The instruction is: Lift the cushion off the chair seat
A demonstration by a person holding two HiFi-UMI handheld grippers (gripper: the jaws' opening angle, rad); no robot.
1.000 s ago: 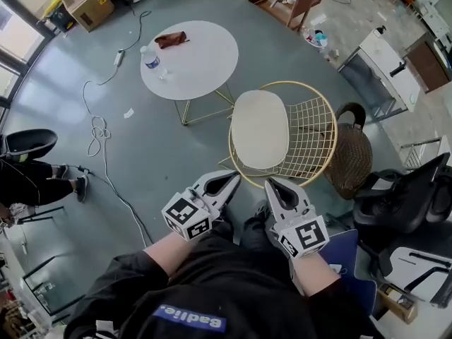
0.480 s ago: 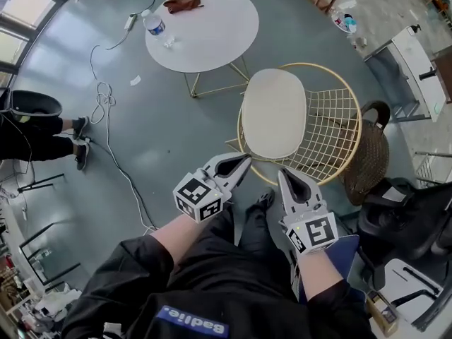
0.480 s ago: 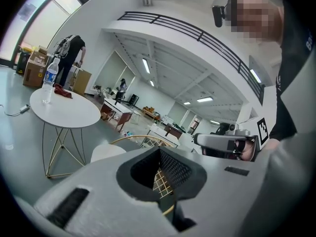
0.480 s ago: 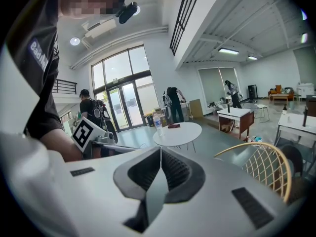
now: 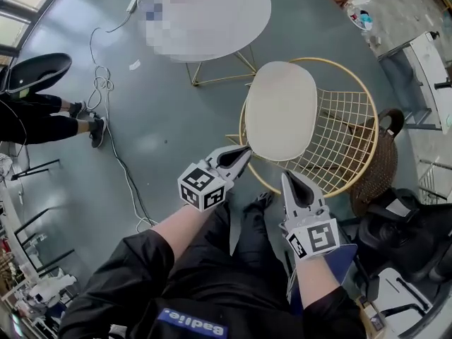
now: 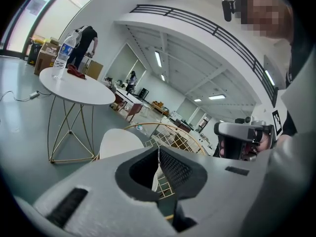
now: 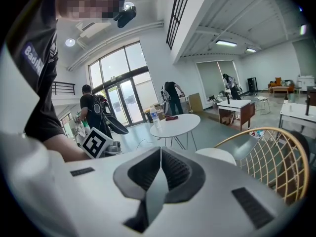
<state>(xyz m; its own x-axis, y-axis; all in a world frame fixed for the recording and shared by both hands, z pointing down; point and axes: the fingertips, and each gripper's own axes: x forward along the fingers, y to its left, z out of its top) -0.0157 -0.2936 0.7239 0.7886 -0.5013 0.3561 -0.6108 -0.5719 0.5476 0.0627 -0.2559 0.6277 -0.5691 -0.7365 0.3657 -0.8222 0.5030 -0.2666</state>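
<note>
An off-white oval cushion (image 5: 280,109) lies on the seat of a gold wire chair (image 5: 337,141). My left gripper (image 5: 245,150) is shut and empty, its tip just short of the cushion's near left edge. The right gripper (image 5: 289,176) is also shut and empty, over the chair's near rim and a little back from the cushion. In the left gripper view the cushion (image 6: 117,142) shows beyond the closed jaws, with the chair's wire (image 6: 174,138) behind it. In the right gripper view the cushion (image 7: 218,155) and the chair's gold rim (image 7: 261,132) lie ahead to the right.
A round white table (image 5: 229,23) on gold legs stands beyond the chair. A cable (image 5: 106,122) snakes over the grey floor at left, near a seated person's legs (image 5: 49,115). A brown wicker basket (image 5: 379,162) and black chairs (image 5: 417,221) crowd the right.
Both grippers have sunk and moved closer to the chair's near edge. Both stayed shut, and the cushion has not moved.
</note>
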